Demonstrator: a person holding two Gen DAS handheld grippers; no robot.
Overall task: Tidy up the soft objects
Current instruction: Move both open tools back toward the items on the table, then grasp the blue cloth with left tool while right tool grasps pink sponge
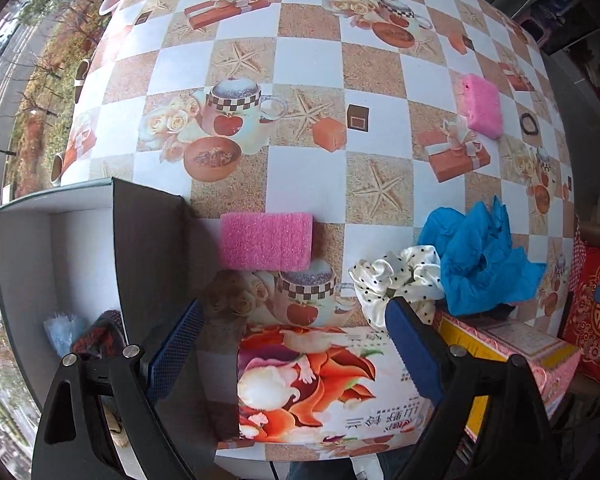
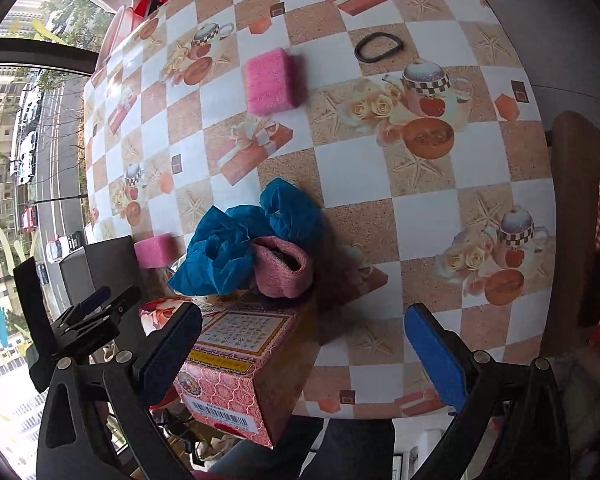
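Observation:
My left gripper (image 1: 296, 332) is open and empty above the table's near edge, beside a dark open box (image 1: 152, 240) on its left. A pink sponge (image 1: 266, 241) lies just ahead next to the box wall. A white dotted scrunchie (image 1: 396, 280) and a crumpled blue cloth (image 1: 480, 260) lie at right. A second pink sponge (image 1: 480, 105) lies farther right. My right gripper (image 2: 304, 340) is open and empty over a pink carton (image 2: 236, 360). Ahead of it lie the blue cloth (image 2: 252, 236), a pink roll (image 2: 284, 268), the far sponge (image 2: 269, 80) and a black hair tie (image 2: 378, 47).
The box holds a dark red fabric item (image 1: 100, 332) and a pale blue one (image 1: 62, 330). A printed flat pack (image 1: 320, 380) lies at the table's near edge. A wooden chair (image 2: 576, 220) with red cushions stands at right. A window is at left.

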